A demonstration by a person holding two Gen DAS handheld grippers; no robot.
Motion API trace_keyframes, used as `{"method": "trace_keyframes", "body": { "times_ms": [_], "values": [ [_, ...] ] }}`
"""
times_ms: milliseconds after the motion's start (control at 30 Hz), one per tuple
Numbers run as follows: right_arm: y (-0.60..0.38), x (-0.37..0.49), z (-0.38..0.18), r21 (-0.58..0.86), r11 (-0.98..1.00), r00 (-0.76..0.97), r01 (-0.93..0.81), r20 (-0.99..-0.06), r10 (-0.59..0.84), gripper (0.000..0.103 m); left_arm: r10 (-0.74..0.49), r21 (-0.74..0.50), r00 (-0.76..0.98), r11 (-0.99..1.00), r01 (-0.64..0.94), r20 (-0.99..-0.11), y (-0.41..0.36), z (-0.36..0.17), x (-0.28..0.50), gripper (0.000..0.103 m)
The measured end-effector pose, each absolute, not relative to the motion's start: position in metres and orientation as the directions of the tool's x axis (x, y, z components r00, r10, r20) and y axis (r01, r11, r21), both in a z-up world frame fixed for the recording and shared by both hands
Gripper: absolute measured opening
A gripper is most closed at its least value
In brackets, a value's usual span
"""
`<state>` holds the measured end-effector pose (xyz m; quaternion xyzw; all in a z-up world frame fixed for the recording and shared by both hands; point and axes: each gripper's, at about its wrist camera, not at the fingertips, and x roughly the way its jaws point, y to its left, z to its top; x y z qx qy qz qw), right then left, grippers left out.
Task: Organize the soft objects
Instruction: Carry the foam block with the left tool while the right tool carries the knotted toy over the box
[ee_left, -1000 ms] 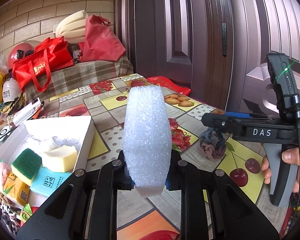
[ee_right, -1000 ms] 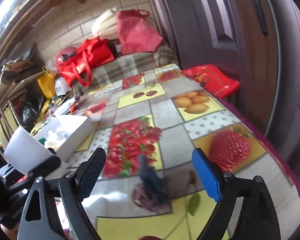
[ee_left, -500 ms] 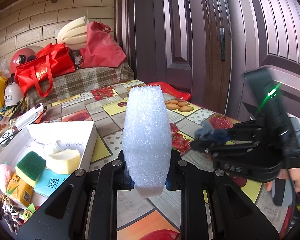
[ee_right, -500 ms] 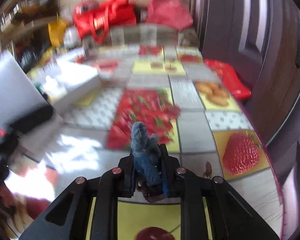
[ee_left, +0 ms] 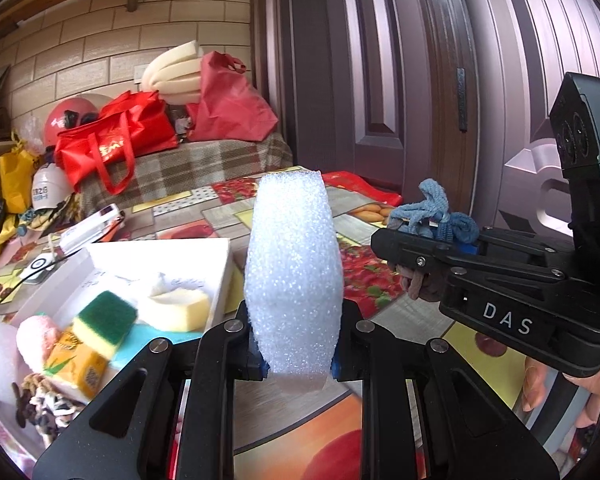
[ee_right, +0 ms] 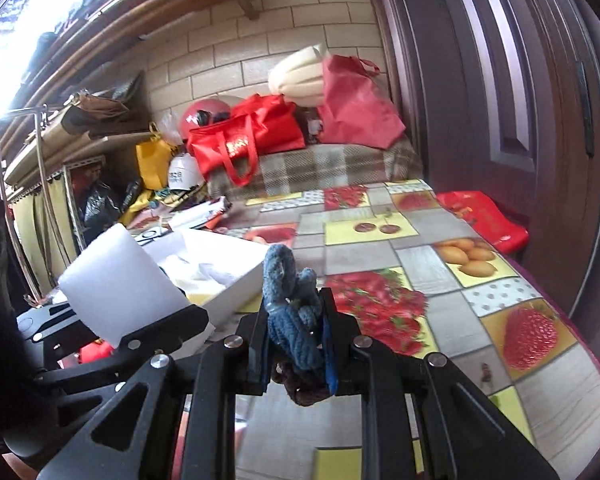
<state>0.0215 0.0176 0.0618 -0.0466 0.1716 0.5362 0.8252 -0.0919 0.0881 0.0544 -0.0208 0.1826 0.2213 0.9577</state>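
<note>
My left gripper (ee_left: pixel 296 354) is shut on a tall white foam block (ee_left: pixel 294 272) and holds it upright above the table; the block also shows in the right wrist view (ee_right: pixel 116 284). My right gripper (ee_right: pixel 296 354) is shut on a knotted blue and brown rope toy (ee_right: pixel 292 304), lifted off the table; it appears at the right of the left wrist view (ee_left: pixel 432 216). A white box (ee_left: pixel 220 264) at the left holds a green-and-yellow sponge (ee_left: pixel 106 322), a pale yellow sponge (ee_left: pixel 176 308), a pink soft ball (ee_left: pixel 36 336) and other soft items.
The table has a fruit-print cloth (ee_right: pixel 420 280). A red packet (ee_right: pixel 484 216) lies at its far right edge by the brown door (ee_left: pixel 380 80). Red bags (ee_right: pixel 244 132), helmets and foam rolls pile on a plaid-covered bench behind. A white device with a cable (ee_left: pixel 88 228) lies behind the box.
My right gripper closed on the rope toy, lifted it off the table and moved up and left toward the foam block. My left gripper still holds the foam block.
</note>
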Motion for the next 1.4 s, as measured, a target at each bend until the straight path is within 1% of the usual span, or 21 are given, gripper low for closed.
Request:
{"method": "trace_keyframes", "body": {
  "times_ms": [200,467,667,867,1100,1400],
  "values": [
    [0.036,0.012,0.058,0.114,0.396,0.337,-0.911,-0.349,0.875,0.019,0.455,0.033,0.818,0.879,-0.475,-0.351,0.104,0.054,-0.119,0.02],
    [0.048,-0.002,0.057,0.108,0.385,0.329,-0.916,-0.342,0.88,0.019,0.514,0.012,0.784,0.838,-0.545,-0.347,0.132,0.053,-0.151,0.02],
    [0.062,-0.013,0.056,0.078,0.367,0.32,-0.927,-0.342,0.883,0.019,0.555,0.007,0.755,0.807,-0.591,-0.349,0.154,0.051,-0.172,0.02],
    [0.08,-0.027,0.055,0.035,0.333,0.301,-0.942,-0.347,0.888,0.019,0.591,-0.027,0.721,0.767,-0.642,-0.362,0.179,0.048,-0.188,0.02],
    [0.097,-0.036,0.054,0.027,0.307,0.279,-0.951,-0.35,0.894,0.019,0.608,-0.056,0.7,0.739,-0.671,-0.374,0.198,0.046,-0.198,0.02],
    [0.117,-0.041,0.053,0.031,0.284,0.255,-0.958,-0.358,0.898,0.02,0.624,-0.057,0.684,0.722,-0.689,-0.378,0.212,0.046,-0.202,0.02]
  ]
}}
